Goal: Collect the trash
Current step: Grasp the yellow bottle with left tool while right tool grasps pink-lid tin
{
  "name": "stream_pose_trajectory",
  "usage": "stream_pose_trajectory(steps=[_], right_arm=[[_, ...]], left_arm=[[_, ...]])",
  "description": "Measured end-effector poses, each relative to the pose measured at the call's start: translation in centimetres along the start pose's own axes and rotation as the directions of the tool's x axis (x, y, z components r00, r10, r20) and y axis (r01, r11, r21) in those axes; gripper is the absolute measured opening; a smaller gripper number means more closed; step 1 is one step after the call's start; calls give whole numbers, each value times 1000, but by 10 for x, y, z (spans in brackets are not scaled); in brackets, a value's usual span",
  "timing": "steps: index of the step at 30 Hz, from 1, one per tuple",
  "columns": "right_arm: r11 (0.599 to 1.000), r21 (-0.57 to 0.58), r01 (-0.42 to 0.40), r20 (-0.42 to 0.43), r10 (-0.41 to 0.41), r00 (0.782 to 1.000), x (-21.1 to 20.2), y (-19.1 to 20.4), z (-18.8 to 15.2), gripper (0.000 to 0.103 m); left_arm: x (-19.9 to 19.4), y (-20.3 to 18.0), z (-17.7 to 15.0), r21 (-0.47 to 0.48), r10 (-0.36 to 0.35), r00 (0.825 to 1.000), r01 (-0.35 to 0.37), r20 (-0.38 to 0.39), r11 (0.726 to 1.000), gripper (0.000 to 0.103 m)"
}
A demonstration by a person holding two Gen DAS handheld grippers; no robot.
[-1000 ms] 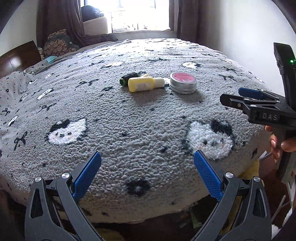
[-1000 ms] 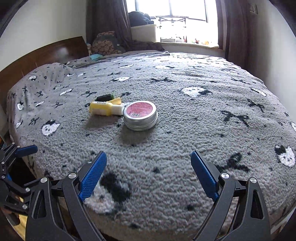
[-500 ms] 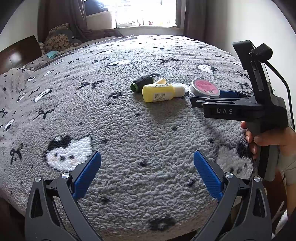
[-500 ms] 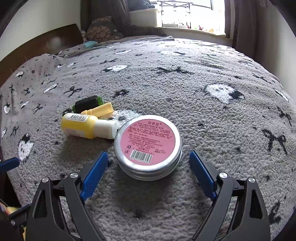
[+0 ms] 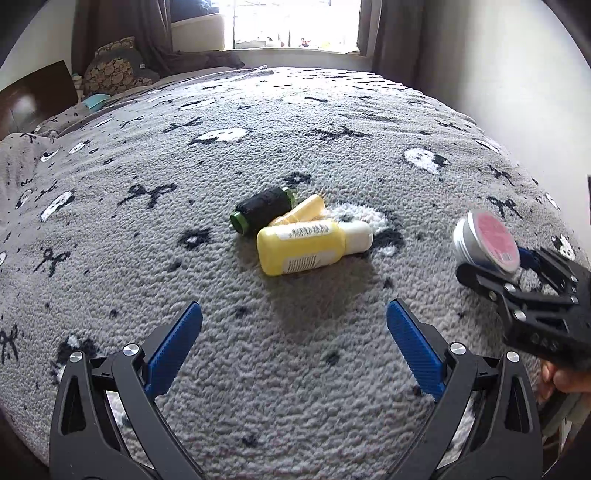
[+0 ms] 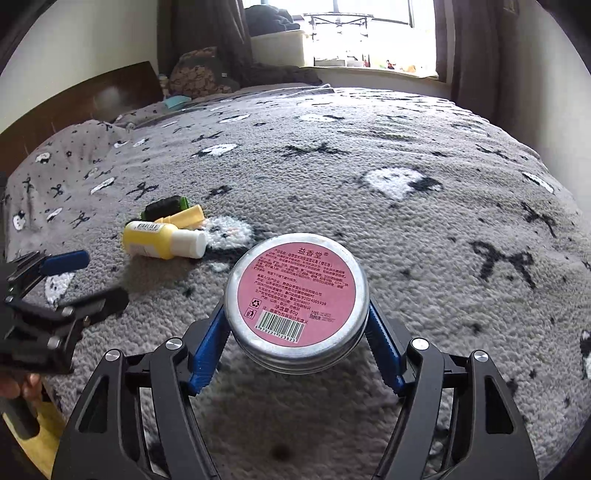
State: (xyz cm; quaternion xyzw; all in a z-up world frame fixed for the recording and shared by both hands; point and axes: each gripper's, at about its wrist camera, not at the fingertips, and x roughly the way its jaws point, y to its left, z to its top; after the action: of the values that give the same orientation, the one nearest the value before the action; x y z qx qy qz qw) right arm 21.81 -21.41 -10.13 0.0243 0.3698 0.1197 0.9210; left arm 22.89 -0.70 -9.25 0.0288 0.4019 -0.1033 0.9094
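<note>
My right gripper (image 6: 295, 343) is shut on a round metal tin (image 6: 296, 295) with a pink label and holds it just above the grey blanket. The tin also shows at the right of the left wrist view (image 5: 487, 238), gripped by the right gripper (image 5: 495, 258). My left gripper (image 5: 295, 343) is open and empty, a short way in front of a yellow bottle with a white cap (image 5: 314, 245). A small yellow tube (image 5: 303, 210) and a dark green bottle (image 5: 264, 212) lie behind the bottle, touching it. The three also show in the right wrist view: bottle (image 6: 162, 240), tube (image 6: 183, 218), green bottle (image 6: 166, 206).
The items lie on a bed with a grey fleece blanket (image 5: 147, 258) patterned with bows and cat faces. A wooden headboard (image 6: 92, 99) and pillows (image 5: 118, 70) are at the far left. A window (image 5: 295, 22) is behind the bed. The left gripper (image 6: 55, 291) is at left.
My right gripper closed on the tin and lifted it slightly. My left gripper moved forward over the bed toward the yellow bottle.
</note>
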Motion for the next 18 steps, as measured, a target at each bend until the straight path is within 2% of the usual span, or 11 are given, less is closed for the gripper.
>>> stream_pose_trajectory(steps=[4,11,13,16,18], right_arm=[[1000,24,-1,16,1,1000,-18,-20,-17,71],[1000,25,-5,49,3,999,-49,-36,-30,71],[1000,20,-8,57,7,998,-54,-37,-31,71],[1000,25,-12,60,11,998,-58,-40,-34,71],[999,30,-17,59,16,998,-60,-41,-36,71]], left_arm=[[20,-10,18,-23,-24,1000,24,-9,999,95],[58,-19,34,-37,24,998,-27,-61,999,94],[62,-19,34,-30,31,997,-33,-68,999,92],[64,-15,36,-42,33,997,-35,-64,998,81],[62,-12,37,-51,23,998,-26,-63,998,81]])
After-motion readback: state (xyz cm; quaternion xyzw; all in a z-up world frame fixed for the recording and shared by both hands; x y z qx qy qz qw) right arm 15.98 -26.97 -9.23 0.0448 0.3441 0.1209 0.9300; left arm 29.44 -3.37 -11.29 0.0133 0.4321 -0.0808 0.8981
